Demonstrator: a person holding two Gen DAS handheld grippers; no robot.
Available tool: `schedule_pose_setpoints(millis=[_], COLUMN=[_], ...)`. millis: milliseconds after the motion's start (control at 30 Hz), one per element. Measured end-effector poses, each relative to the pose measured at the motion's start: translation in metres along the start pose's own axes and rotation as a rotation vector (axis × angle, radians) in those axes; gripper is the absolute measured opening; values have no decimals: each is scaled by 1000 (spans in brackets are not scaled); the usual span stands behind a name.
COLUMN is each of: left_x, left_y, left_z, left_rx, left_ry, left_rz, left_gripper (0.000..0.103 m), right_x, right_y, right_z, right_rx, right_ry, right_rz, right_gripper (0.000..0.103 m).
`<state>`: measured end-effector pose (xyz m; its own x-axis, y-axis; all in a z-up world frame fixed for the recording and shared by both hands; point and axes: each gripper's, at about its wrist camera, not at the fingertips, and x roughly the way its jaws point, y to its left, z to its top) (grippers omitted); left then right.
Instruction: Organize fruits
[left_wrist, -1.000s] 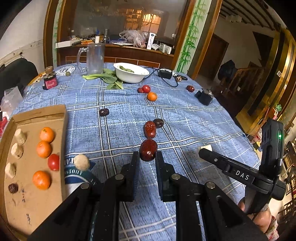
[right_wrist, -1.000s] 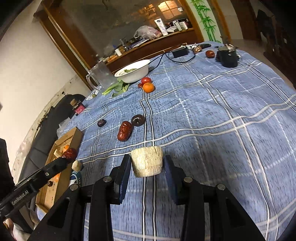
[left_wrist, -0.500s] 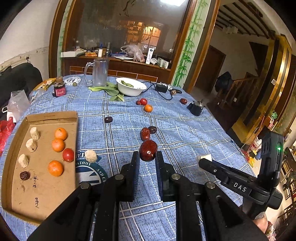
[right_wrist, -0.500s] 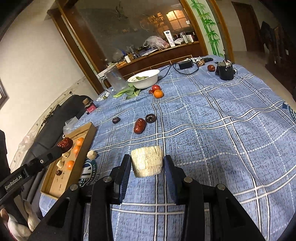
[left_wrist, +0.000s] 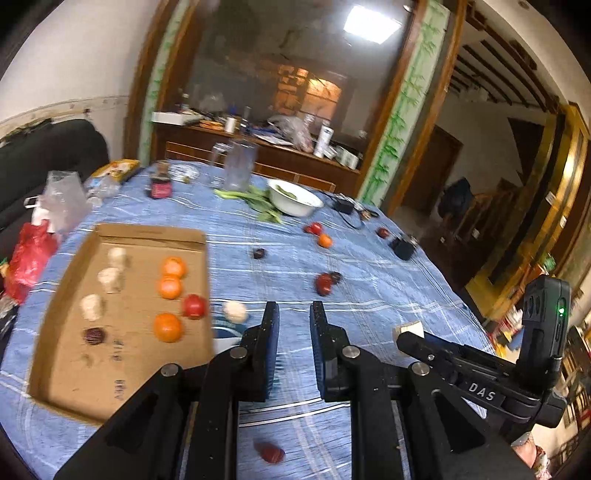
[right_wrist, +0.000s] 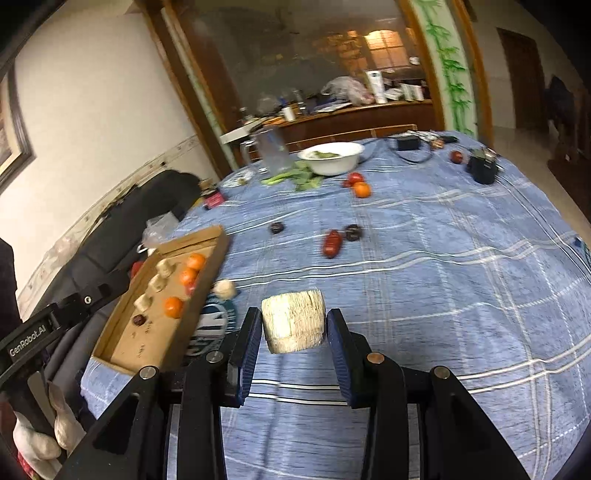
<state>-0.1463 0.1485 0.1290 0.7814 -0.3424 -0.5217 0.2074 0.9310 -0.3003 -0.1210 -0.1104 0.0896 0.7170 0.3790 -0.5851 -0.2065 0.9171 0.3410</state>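
My left gripper (left_wrist: 292, 314) is open and empty above the blue checked table. A red date (left_wrist: 272, 453) lies on the cloth below it, between the gripper's arms. My right gripper (right_wrist: 293, 321) is shut on a pale cylindrical piece (right_wrist: 293, 320) and holds it above the table. The cardboard tray (left_wrist: 66, 369) at the left holds three oranges (left_wrist: 168, 326), a red tomato (left_wrist: 194, 305), pale pieces (left_wrist: 91, 306) and a dark date (left_wrist: 94, 335). The tray also shows in the right wrist view (right_wrist: 207, 291).
Loose on the table: a pale ball (left_wrist: 235, 312) by the tray, a red date (right_wrist: 332, 243), dark fruits (right_wrist: 352, 232), an orange (right_wrist: 362, 190) and a tomato (right_wrist: 355, 178). A white bowl (right_wrist: 332, 158), greens, a glass mug (right_wrist: 273, 153) and a black pot (right_wrist: 482, 168) stand at the back.
My left gripper has opened and the red date it held has dropped onto the cloth below it. Both grippers have risen and shifted towards the tray. The right one still holds the pale piece.
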Motion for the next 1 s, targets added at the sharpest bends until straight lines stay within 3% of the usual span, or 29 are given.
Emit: schedule_pose_setpoints(millis=[300,533,800,1000], left_x=[-35,-23,-11,-15], left_y=[92,145,162,121], left_z=[0,-19,-33,-35], left_rx=[-85,-163,-204,-100], left_ry=[-29,34,65,70], left_rz=[216,274,226,11], left_gripper=[16,16,16,16], right_x=[50,105,135,106], right_y=[89,136,146,111], right_z=[13,-5,-21,-14], right_rx=[-110,-178,-211,-162], right_ry=[114,218,287,225], right_rz=[226,261,247,215], right_gripper=[40,40,40,40])
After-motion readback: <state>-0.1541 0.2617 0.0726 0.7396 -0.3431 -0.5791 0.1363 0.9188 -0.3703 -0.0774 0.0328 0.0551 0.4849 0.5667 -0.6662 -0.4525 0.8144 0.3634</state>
